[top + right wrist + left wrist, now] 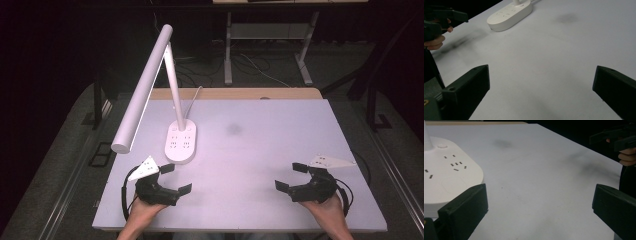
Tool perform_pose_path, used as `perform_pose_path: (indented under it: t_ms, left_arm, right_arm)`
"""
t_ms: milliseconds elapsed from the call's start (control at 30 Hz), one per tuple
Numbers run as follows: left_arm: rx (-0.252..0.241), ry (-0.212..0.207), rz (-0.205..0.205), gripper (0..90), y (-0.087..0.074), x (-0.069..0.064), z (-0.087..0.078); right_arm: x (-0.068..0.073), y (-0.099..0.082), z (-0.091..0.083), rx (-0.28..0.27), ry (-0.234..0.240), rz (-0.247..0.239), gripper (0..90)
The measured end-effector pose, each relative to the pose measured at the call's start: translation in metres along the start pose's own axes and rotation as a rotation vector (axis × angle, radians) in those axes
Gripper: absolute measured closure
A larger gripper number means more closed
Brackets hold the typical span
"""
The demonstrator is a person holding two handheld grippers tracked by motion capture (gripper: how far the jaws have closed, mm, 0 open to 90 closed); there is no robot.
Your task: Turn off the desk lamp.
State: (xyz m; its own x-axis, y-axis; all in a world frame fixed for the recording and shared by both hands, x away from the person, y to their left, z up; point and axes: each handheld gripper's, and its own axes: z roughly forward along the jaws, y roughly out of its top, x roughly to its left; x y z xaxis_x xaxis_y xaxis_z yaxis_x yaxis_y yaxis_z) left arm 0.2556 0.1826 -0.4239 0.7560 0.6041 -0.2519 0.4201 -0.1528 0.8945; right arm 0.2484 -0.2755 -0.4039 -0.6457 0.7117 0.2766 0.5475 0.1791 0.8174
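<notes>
A white desk lamp [150,85] stands on a base with power sockets [180,141] at the left middle of the white table [250,130]; the same base [446,175] lies just left of my left jaw, and the base [510,13] sits far off in the right gripper view. My left gripper [175,178] hovers near the front left, open, nothing between its jaws. My right gripper [291,176] is at the front right, also open and empty. Each gripper view shows the other gripper farther off: the right one [616,137] and the left one [439,18].
A faint dark smudge [233,129] marks the table's middle. A wooden strip [235,93] runs along the table's far edge. Beyond it are a desk's metal legs [228,50] and cables on the carpet. The lamp's cord [192,100] runs toward the back.
</notes>
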Motion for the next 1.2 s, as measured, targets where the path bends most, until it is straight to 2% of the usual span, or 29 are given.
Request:
perform_pose_path:
  t_ms: [300,1200]
  left_arm:
    - [0.004,-0.003,0.011,0.0,0.0002,-0.0021,0.0001]
    - [-0.013,0.018,0.004,0.0,-0.0002,-0.0014,-0.0056]
  right_arm:
    - [-0.0053,-0.0031,-0.0031,0.005,0.007,0.03,1.1]
    - [-0.0045,0.0023,0.003,0.069,0.007,0.013,1.1]
